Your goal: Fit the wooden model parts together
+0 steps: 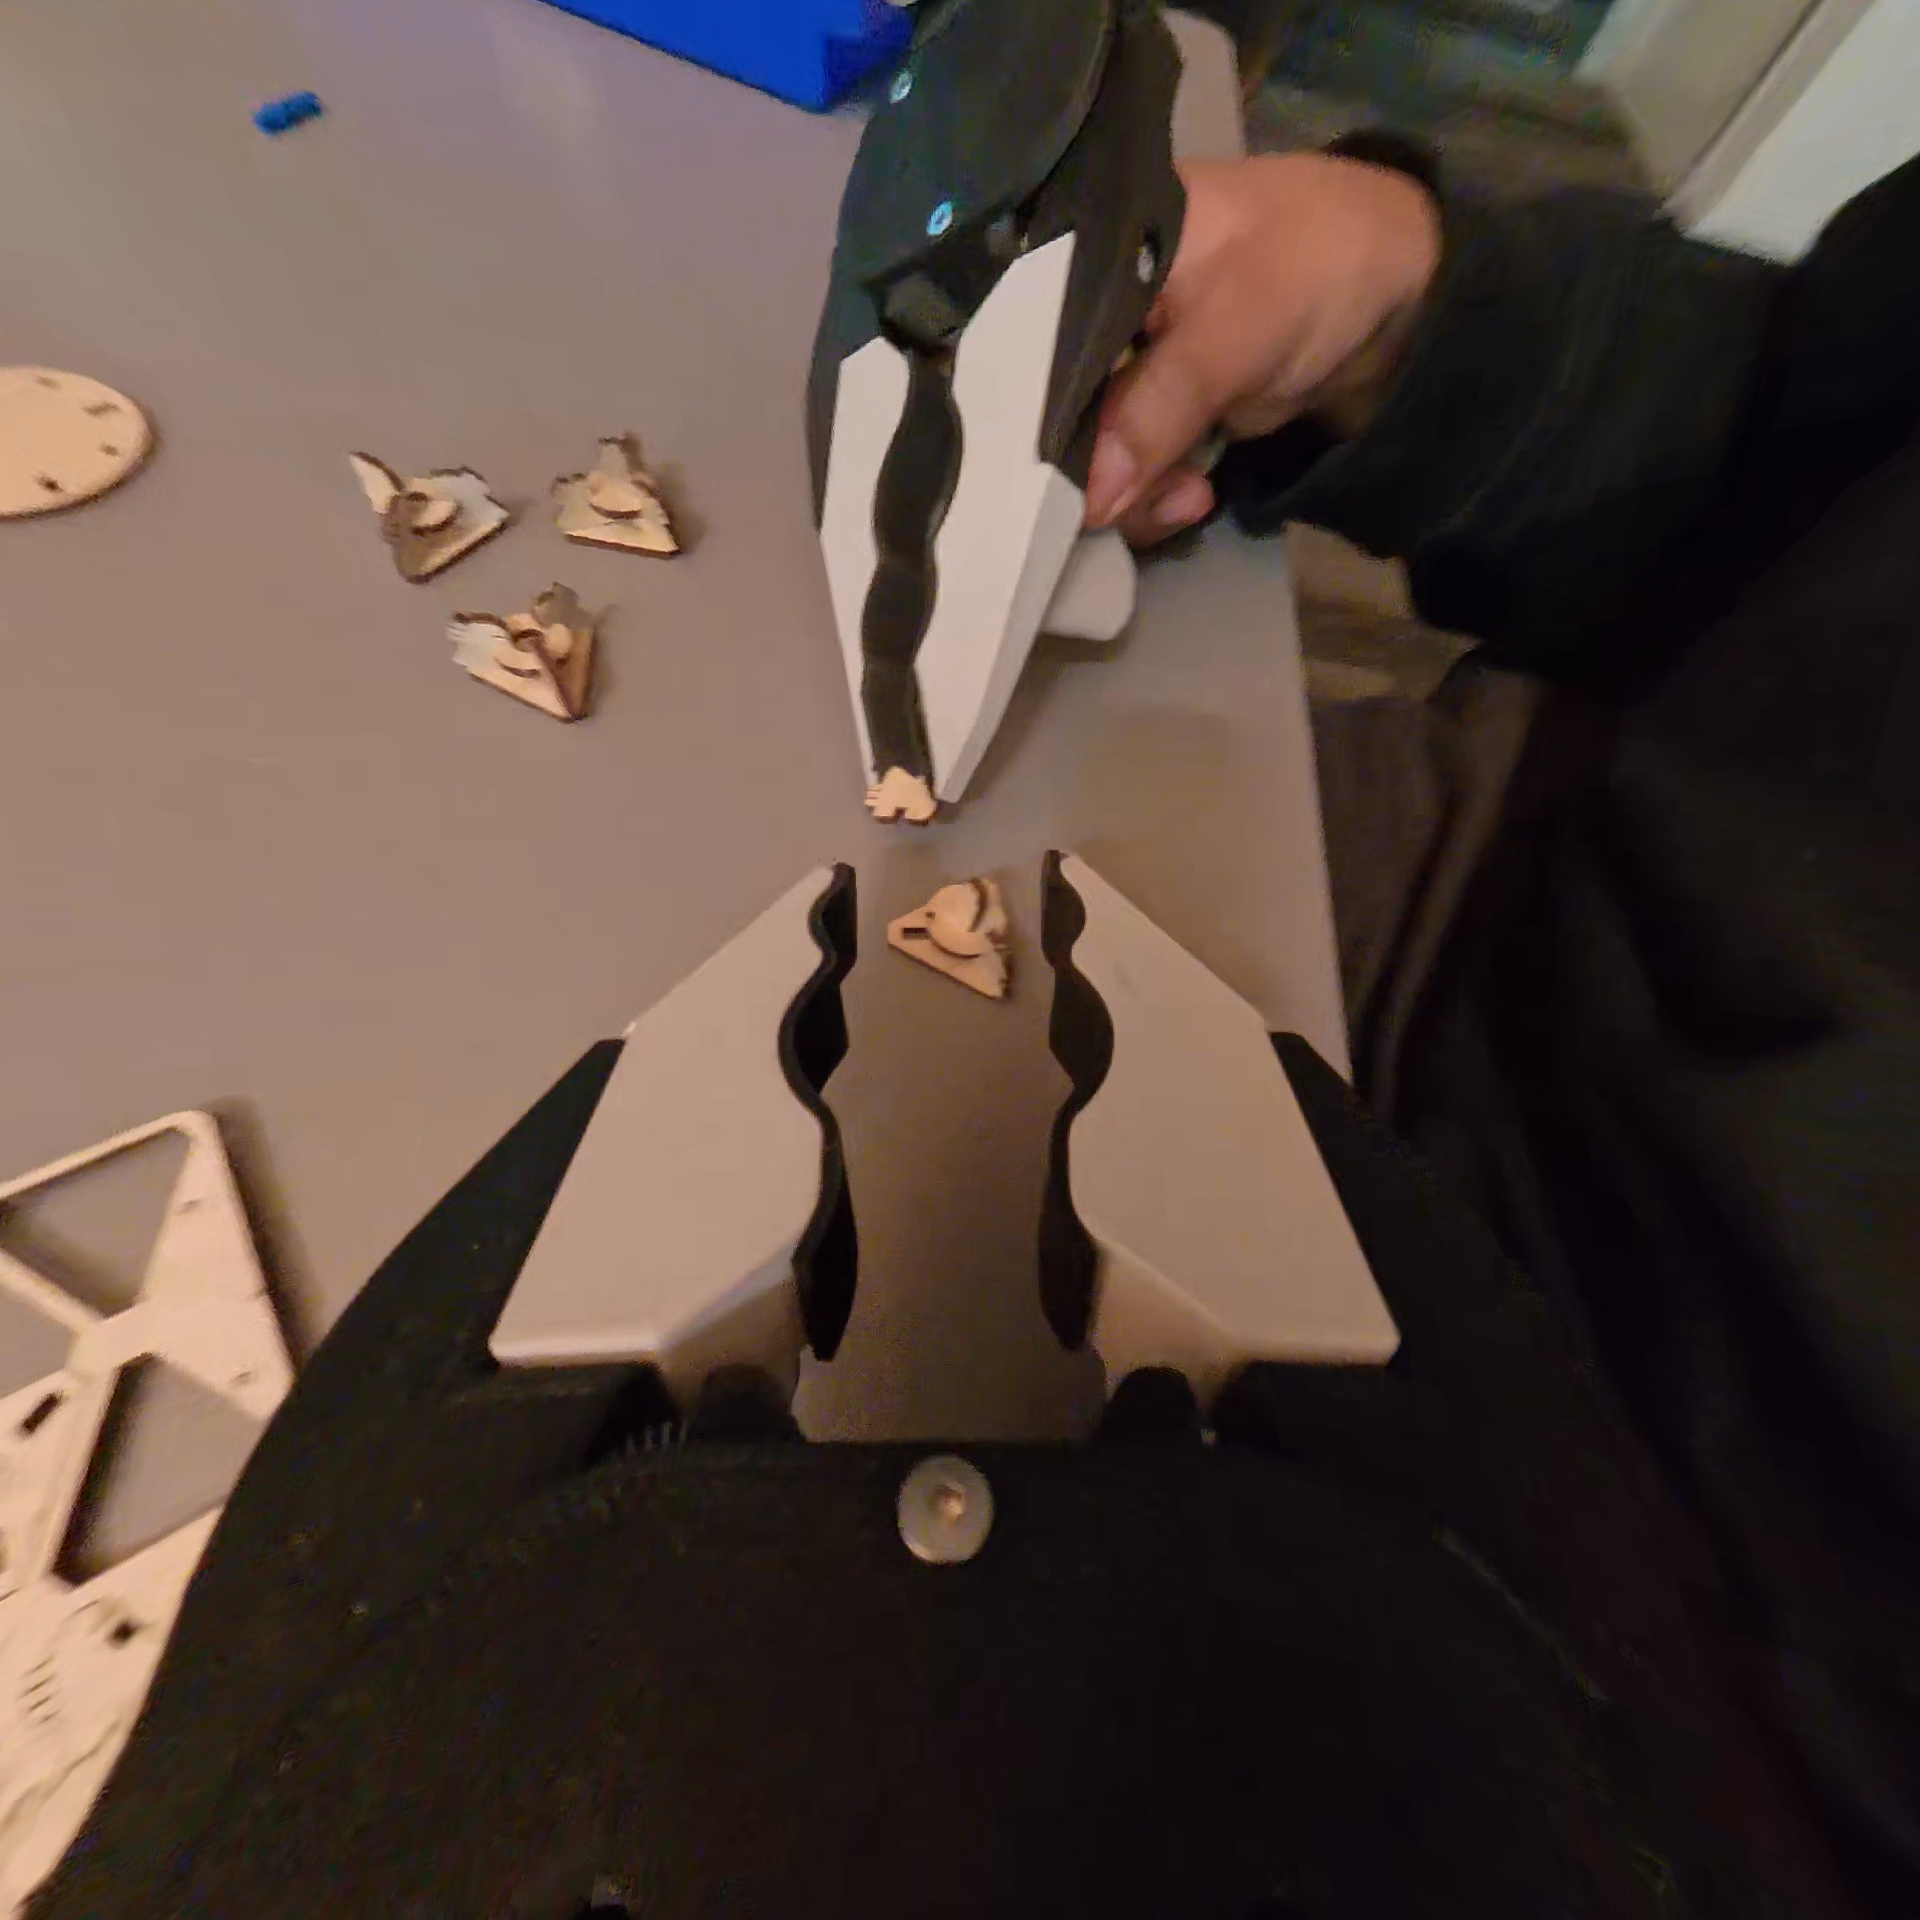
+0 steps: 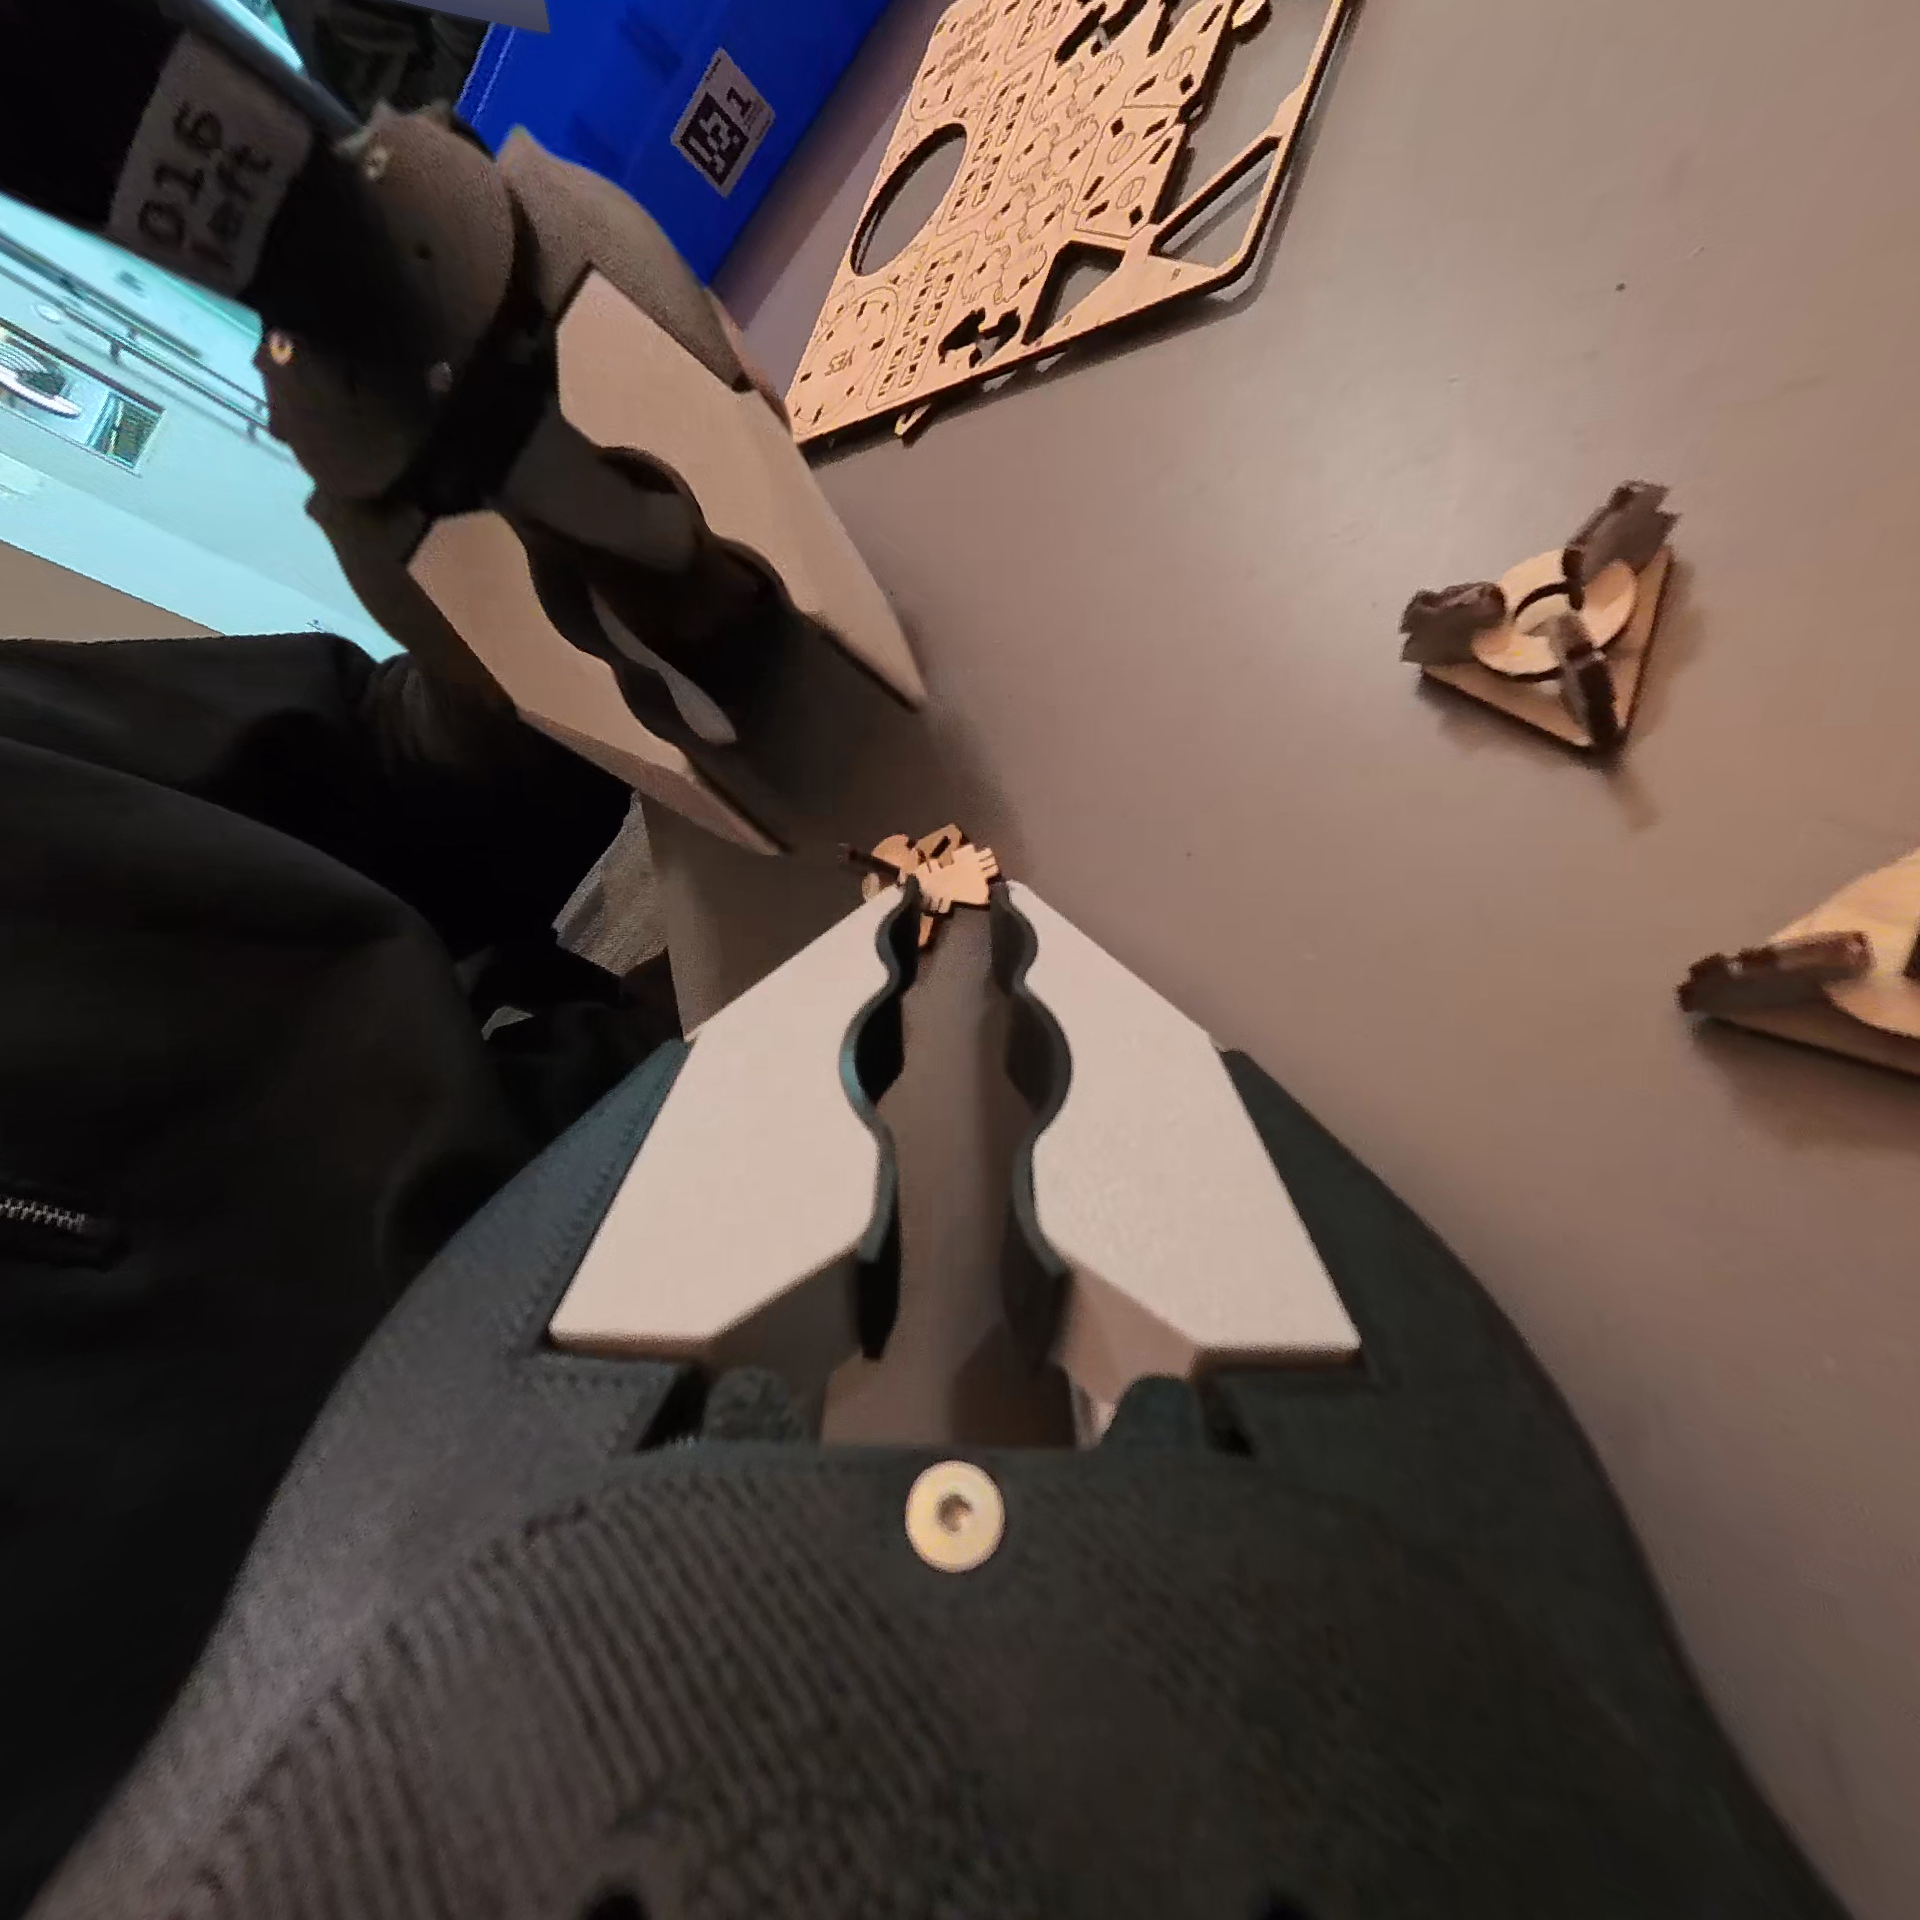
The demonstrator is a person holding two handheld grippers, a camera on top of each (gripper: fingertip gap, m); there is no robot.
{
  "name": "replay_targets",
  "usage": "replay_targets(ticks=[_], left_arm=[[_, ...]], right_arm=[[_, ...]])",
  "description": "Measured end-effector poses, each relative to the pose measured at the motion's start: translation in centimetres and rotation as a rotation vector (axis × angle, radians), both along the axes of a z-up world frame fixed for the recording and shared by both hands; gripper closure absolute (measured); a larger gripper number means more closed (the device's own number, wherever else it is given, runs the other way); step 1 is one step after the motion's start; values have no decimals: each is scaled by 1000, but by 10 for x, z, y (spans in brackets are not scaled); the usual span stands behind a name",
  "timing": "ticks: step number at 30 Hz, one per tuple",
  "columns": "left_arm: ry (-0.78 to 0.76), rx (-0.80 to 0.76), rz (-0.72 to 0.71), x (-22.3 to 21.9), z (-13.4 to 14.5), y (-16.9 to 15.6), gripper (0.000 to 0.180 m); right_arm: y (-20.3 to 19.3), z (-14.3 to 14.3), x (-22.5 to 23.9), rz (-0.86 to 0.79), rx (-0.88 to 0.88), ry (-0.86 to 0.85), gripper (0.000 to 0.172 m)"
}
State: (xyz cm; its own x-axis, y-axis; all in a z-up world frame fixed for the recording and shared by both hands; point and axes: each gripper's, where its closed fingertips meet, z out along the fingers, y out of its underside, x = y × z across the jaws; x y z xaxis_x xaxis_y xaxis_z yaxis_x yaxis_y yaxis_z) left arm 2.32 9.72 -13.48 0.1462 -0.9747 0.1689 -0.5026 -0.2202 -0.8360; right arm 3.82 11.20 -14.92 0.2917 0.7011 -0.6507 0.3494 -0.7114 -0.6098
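Observation:
My left gripper (image 1: 945, 871) is open low over the grey table (image 1: 520, 935). A small triangular wooden assembly (image 1: 951, 935) lies on the table between its fingertips, with a gap to each pad. My right gripper (image 1: 902, 781) is just beyond it, shut on a small flat wooden piece (image 1: 902, 802) with notched edges that sticks out of its tips. In the right wrist view my right gripper (image 2: 951, 894) pinches that piece (image 2: 961, 868) right above the triangular assembly (image 2: 891, 857). The open left gripper (image 2: 842, 769) is at the upper left of that view.
Three more triangular wooden assemblies (image 1: 530, 649) lie to the left, and a wooden disc (image 1: 62, 442) farther left. A cut-out wooden sheet (image 2: 1039, 208) lies nearby. A blue bin (image 2: 644, 135) stands at the back. The table's edge (image 1: 1314, 727) and a person's hand (image 1: 1278, 312) are at the right. The grippers are tip to tip, or close to it.

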Motion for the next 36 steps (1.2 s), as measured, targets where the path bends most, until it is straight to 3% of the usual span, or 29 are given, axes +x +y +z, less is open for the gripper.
replay_targets(ticks=[4, 7, 10, 18, 27, 36], left_arm=[[55, -110, -69, 3, -11, -14, 146], [166, -50, -52, 4, -26, -13, 144], [193, 22, -21, 5, -29, -8, 155], [188, -13, 11, 4, -29, -2, 165], [190, 49, 39, 3, -27, 2, 165], [149, 207, 13, 8, -14, -2, 165]], right_arm=[[-1, 0, 1, 9, -12, 5, 160], [-3, 0, 1, 23, -19, 7, 160], [-5, 0, 0, 38, -21, 6, 160], [-4, -11, -1, 54, 156, -154, 160], [-14, -5, -6, 105, 170, -140, 159], [-19, 3, -7, 106, 175, -138, 160]])
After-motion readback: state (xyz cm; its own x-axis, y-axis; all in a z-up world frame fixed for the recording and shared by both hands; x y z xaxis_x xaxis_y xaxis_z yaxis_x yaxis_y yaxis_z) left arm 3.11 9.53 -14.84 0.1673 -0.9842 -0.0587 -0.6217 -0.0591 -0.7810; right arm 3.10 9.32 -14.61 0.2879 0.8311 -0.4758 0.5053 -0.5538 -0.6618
